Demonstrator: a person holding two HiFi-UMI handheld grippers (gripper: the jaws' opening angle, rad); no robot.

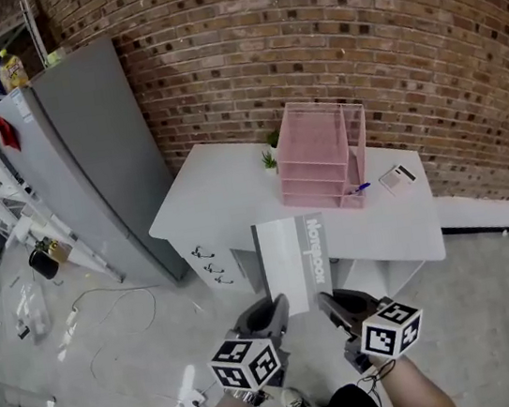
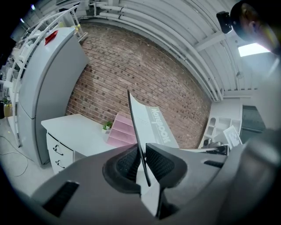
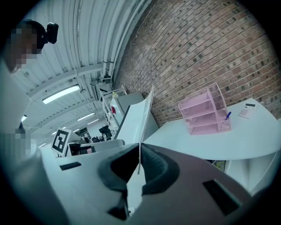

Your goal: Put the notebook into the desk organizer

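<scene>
A grey and white notebook hangs flat in the air in front of the white desk, held by its near edge from both sides. My left gripper is shut on its near left corner, and my right gripper is shut on its near right corner. In the left gripper view the notebook stands edge-on between the pads. It rises the same way in the right gripper view, the notebook pinched between the pads. The pink desk organizer stands on the desk, beyond the notebook, with several open shelves facing me.
A grey fridge stands left of the desk. A small plant sits beside the organizer, a blue pen in its side slot, a calculator to its right. Cables lie on the floor. A brick wall backs the desk.
</scene>
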